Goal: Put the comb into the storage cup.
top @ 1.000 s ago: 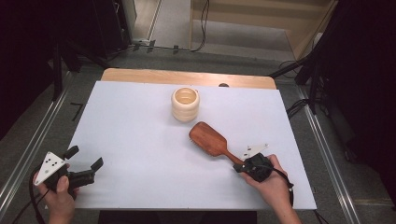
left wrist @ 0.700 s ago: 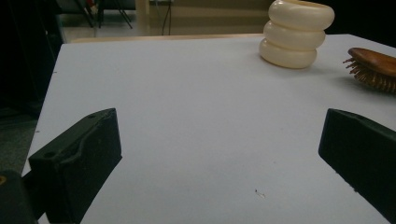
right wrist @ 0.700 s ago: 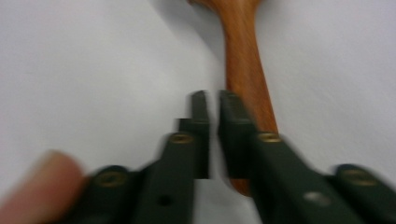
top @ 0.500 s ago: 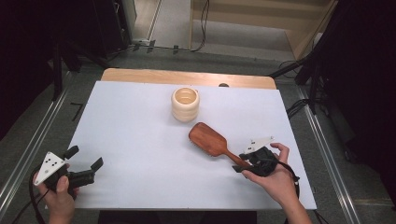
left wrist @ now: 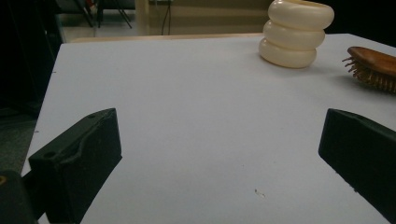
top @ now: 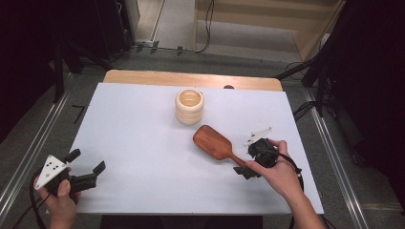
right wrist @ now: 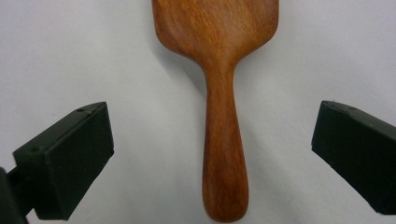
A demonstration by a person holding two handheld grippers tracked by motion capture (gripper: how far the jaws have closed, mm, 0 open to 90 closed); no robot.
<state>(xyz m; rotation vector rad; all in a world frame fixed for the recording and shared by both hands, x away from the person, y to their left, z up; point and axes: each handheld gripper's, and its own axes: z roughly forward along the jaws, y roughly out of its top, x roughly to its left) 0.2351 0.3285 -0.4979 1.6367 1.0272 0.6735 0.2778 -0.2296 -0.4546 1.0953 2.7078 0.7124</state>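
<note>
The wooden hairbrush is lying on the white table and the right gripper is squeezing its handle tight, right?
Not quite. The hairbrush does lie on the white table, but the right gripper isn't squeezing it. In the right gripper view the jaws have just opened and stand wide apart, with the handle lying untouched between them.

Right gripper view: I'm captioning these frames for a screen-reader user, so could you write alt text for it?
A wooden hairbrush lies bristles-down on a white table, its handle pointing toward the camera. The right gripper hangs above the handle, its two black jaws spread wide on either side and touching nothing.
</note>
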